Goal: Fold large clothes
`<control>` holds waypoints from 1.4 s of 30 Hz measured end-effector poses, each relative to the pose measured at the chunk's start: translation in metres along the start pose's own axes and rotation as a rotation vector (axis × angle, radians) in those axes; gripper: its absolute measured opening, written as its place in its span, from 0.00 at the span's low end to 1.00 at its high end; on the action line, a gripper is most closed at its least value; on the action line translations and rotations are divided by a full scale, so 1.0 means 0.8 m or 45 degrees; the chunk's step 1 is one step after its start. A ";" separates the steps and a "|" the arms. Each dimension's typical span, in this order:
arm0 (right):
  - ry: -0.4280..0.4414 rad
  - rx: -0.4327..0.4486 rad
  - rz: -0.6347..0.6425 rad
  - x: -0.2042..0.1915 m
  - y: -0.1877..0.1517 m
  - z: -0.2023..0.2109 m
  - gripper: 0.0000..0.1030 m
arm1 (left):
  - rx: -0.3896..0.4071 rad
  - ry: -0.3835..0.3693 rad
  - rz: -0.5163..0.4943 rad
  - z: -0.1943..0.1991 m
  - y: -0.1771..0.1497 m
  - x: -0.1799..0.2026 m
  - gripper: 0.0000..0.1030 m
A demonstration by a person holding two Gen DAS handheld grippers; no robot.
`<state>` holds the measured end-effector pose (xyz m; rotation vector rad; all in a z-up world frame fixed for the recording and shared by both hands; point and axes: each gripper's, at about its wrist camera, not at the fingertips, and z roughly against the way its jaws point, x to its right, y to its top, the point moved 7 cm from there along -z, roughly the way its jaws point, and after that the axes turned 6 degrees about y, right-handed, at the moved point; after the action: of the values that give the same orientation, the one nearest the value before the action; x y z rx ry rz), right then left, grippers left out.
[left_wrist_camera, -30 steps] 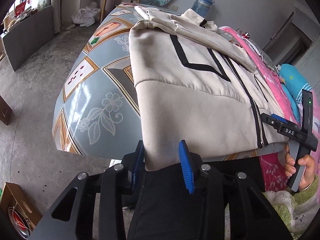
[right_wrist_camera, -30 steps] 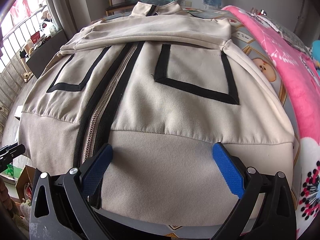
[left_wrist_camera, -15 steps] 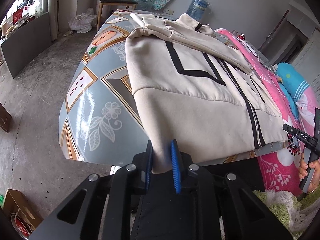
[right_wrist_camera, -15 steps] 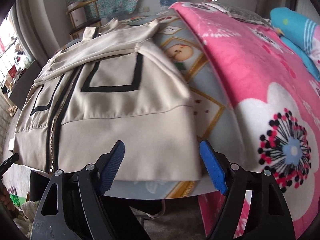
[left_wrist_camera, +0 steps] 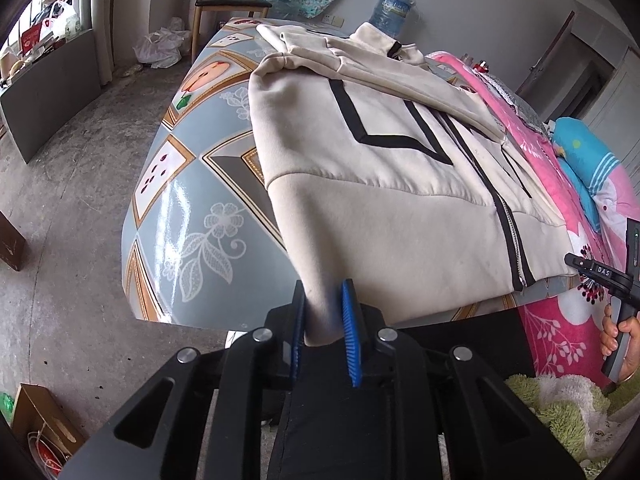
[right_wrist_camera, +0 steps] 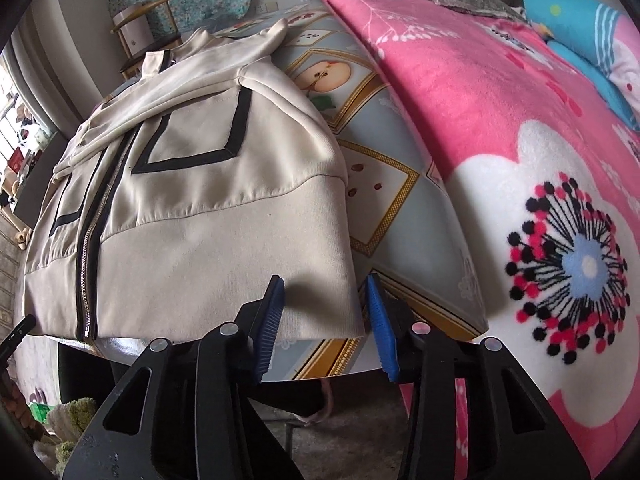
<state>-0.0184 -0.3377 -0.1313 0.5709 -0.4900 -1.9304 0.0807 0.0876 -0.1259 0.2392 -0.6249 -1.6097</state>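
A cream zip jacket (left_wrist_camera: pixel 400 168) with black trim lies front up on the patterned table (left_wrist_camera: pixel 180 220), its hem at the near edge. My left gripper (left_wrist_camera: pixel 323 314) is shut on the hem's left corner, and the fabric bunches up between the blue pads. In the right wrist view the jacket (right_wrist_camera: pixel 200 184) fills the left half. My right gripper (right_wrist_camera: pixel 326 314) straddles the hem's right corner. Its jaws are closing with the cloth between them, and a gap still shows beside the right pad (right_wrist_camera: pixel 380 320).
A pink floral blanket (right_wrist_camera: pixel 520 140) and a blue pillow (right_wrist_camera: pixel 580 40) lie right of the jacket. A chair (left_wrist_camera: pixel 228 0) and a water bottle (left_wrist_camera: pixel 394 12) stand behind the table. A cardboard box (left_wrist_camera: pixel 36 420) sits on the floor at left, something green and fluffy (left_wrist_camera: pixel 560 408) at right.
The left jaws closed onto the hem's left corner and stayed there. The right gripper slid right along the hem to its right corner, and its jaws narrowed.
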 end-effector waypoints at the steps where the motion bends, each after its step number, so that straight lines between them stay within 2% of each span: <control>1: 0.005 -0.006 -0.003 0.000 -0.002 0.000 0.27 | 0.003 0.003 -0.005 0.001 0.000 0.000 0.17; 4: -0.002 -0.009 0.022 -0.003 -0.006 0.005 0.12 | 0.026 0.006 -0.030 0.005 0.001 0.004 0.16; 7: 0.021 0.003 0.031 -0.008 -0.003 0.012 0.06 | 0.065 -0.017 -0.070 0.016 0.006 0.011 0.11; 9: 0.029 0.029 0.039 -0.010 0.005 0.019 0.05 | 0.107 -0.047 -0.080 0.027 0.015 0.014 0.08; 15: 0.083 0.154 0.054 -0.023 0.040 0.048 0.05 | 0.246 -0.142 -0.055 0.062 0.060 0.018 0.07; 24: 0.156 0.331 0.094 -0.056 0.138 0.056 0.05 | 0.356 -0.195 -0.029 0.068 0.170 0.025 0.06; 28: 0.173 0.365 0.109 -0.068 0.194 0.032 0.05 | 0.325 -0.149 0.005 0.038 0.222 0.012 0.06; 32: 0.195 0.330 0.079 -0.073 0.243 -0.021 0.05 | 0.225 -0.086 0.067 -0.016 0.256 -0.010 0.06; 33: 0.199 0.311 0.069 -0.073 0.250 -0.037 0.05 | 0.190 -0.066 0.084 -0.032 0.259 -0.016 0.09; 35: 0.194 0.229 0.040 -0.071 0.259 -0.079 0.08 | 0.105 -0.017 0.101 -0.063 0.261 -0.024 0.12; 36: 0.166 0.191 0.016 -0.066 0.259 -0.097 0.12 | 0.063 -0.006 0.113 -0.074 0.259 -0.025 0.13; 37: 0.153 0.152 -0.004 -0.061 0.259 -0.113 0.20 | 0.040 0.003 0.123 -0.080 0.255 -0.025 0.14; 38: 0.144 0.136 -0.021 -0.057 0.258 -0.120 0.29 | 0.050 0.034 0.123 -0.080 0.253 -0.027 0.22; 39: 0.145 0.146 -0.040 -0.052 0.256 -0.118 0.35 | 0.084 0.086 0.116 -0.074 0.251 -0.030 0.42; 40: 0.141 0.166 -0.052 -0.048 0.256 -0.112 0.48 | 0.129 0.129 0.111 -0.064 0.251 -0.035 0.51; 41: 0.135 0.195 -0.058 -0.044 0.255 -0.103 0.53 | 0.177 0.146 0.116 -0.052 0.251 -0.040 0.57; 42: 0.132 0.212 -0.060 -0.041 0.252 -0.094 0.53 | 0.207 0.142 0.127 -0.040 0.250 -0.045 0.57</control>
<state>0.1828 -0.3946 -0.0715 0.7924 -0.5786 -1.9046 0.2724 0.1101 -0.0549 0.4087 -0.6716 -1.4413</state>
